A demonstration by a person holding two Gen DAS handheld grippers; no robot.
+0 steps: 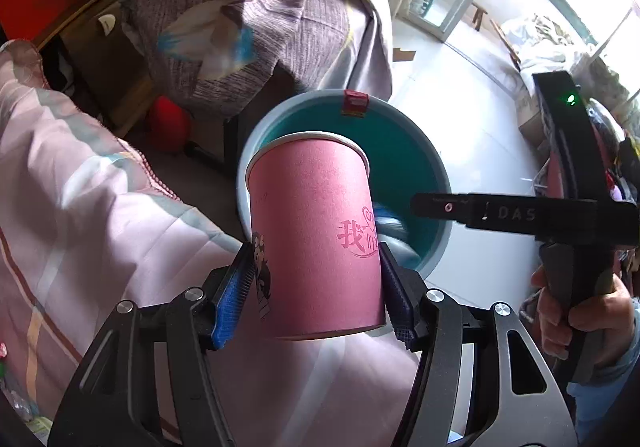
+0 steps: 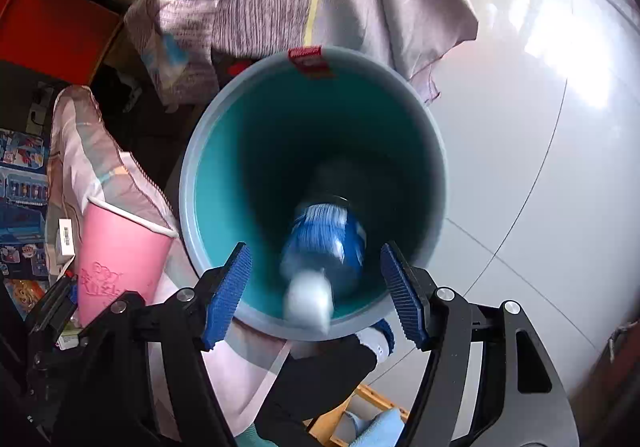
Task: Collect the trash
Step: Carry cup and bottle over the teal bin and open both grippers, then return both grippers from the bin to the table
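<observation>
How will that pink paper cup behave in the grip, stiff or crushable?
Likely light and crushable: the pink paper cup looks thin-walled, with only a rolled rim for stiffness. The left hand-held gripper clamps it low near the base, probably its stiffest part. If released on its side, its tapered shape would probably make it roll in a curve.

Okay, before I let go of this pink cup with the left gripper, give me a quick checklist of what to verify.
1. Left gripper clamped on pink cup: ok.
2. Cup over the bin opening: not ok, it sits by the rim.
3. Right gripper free of load: ok, jaws open, blue bottle blurred, dropping inside.
4. Room in the bin: ok.
5. Cup empty inside: cannot tell.
</observation>
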